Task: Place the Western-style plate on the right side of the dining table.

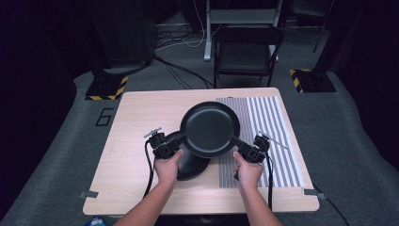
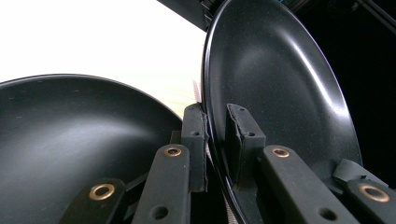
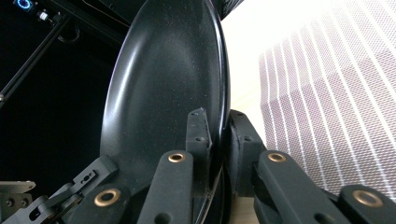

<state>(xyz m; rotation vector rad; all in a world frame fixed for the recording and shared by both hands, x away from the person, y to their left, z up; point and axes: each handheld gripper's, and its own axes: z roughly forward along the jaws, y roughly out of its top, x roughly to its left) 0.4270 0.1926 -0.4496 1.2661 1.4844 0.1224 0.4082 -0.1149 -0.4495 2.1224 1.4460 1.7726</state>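
Right now the surface (image 1: 136, 117) carries a striped mat (image 1: 270, 127) on its right side. Above the middle, a big black pan (image 1: 209, 128) is held up in the air. Both grippers pinch its rim, one on each side. The left gripper (image 1: 175, 140) holds the left edge and the right gripper (image 1: 239, 144) holds the right edge, so the pan sits between them. A second dark pan (image 1: 190, 165) lies flat below, under the lifted one's left part and nearer the left gripper. A "6" (image 1: 104, 116) is marked on the floor.
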